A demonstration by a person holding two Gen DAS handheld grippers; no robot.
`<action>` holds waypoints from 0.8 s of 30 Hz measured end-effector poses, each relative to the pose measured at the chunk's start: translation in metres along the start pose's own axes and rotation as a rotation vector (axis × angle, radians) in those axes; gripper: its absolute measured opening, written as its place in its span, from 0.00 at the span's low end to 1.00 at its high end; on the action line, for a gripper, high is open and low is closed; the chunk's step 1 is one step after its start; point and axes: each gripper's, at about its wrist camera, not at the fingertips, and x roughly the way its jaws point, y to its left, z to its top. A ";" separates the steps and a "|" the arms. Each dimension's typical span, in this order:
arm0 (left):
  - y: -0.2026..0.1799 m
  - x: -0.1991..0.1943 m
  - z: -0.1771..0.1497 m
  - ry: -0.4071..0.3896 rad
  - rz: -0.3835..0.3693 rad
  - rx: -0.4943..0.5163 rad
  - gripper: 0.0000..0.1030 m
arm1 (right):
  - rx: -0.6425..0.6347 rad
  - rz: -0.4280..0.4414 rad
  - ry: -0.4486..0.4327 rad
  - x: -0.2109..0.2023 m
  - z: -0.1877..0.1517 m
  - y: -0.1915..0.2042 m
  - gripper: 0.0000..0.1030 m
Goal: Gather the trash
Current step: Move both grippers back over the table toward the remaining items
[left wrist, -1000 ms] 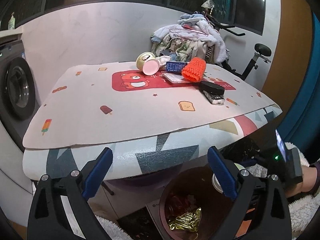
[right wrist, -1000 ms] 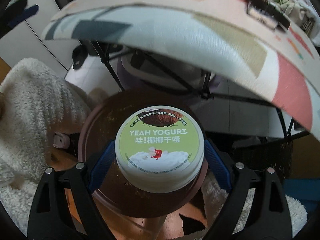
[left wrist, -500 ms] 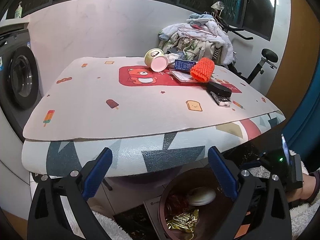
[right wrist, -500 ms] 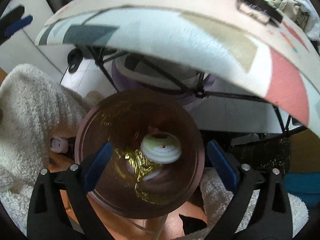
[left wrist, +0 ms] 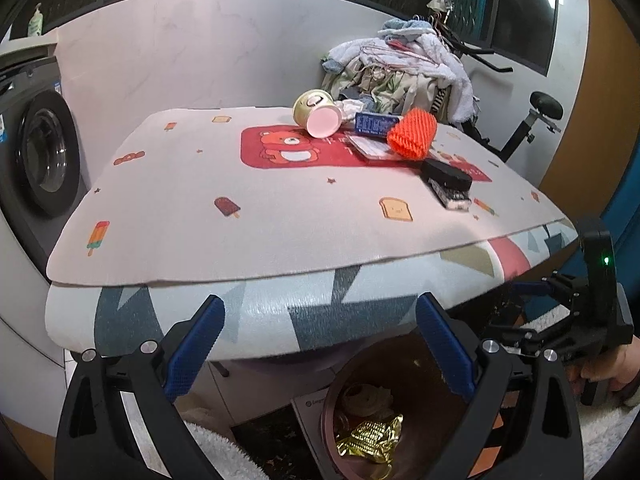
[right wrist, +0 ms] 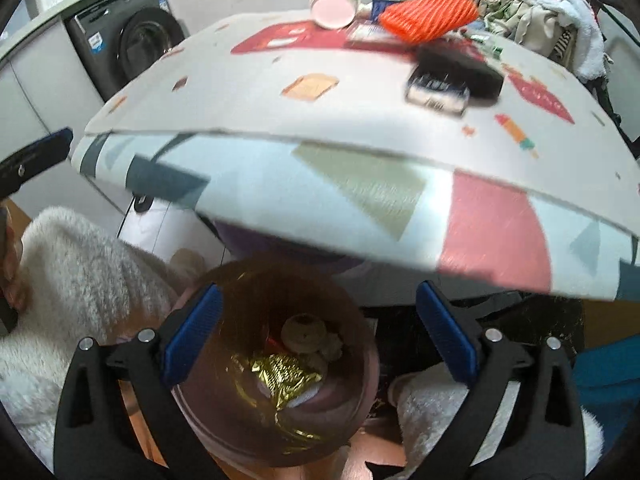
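Observation:
A brown trash bin (right wrist: 276,360) stands under the table's front edge and holds a gold foil wrapper (right wrist: 280,376) and the dropped yogurt tub (right wrist: 308,334); the bin also shows in the left wrist view (left wrist: 384,420). My right gripper (right wrist: 318,332) is open and empty above the bin. My left gripper (left wrist: 320,348) is open and empty in front of the table edge. On the table lie a tipped cup (left wrist: 318,114), an orange net sleeve (left wrist: 412,136), a blue packet (left wrist: 374,125) and a black brush (left wrist: 446,184).
The table (left wrist: 260,216) has a patterned mat. A washing machine (left wrist: 40,160) stands at the left. A pile of clothes (left wrist: 404,68) on an exercise bike stands behind the table. White fluffy fabric (right wrist: 80,272) lies beside the bin.
My right gripper opened and dropped the yogurt tub into the bin, then rose and tilted up toward the table. My left gripper rose a little.

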 end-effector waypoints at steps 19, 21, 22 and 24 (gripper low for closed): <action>0.015 0.003 0.064 -0.090 0.000 0.014 0.91 | 0.039 -0.082 -0.141 -0.033 0.070 -0.065 0.94; 0.018 0.005 0.071 -0.094 0.004 0.021 0.91 | 0.040 -0.089 -0.146 -0.031 0.076 -0.070 0.94; 0.019 0.006 0.072 -0.095 0.005 0.020 0.91 | 0.040 -0.092 -0.149 -0.029 0.079 -0.074 0.94; 0.022 0.010 0.075 -0.097 0.007 0.013 0.91 | 0.041 -0.095 -0.152 -0.026 0.084 -0.080 0.94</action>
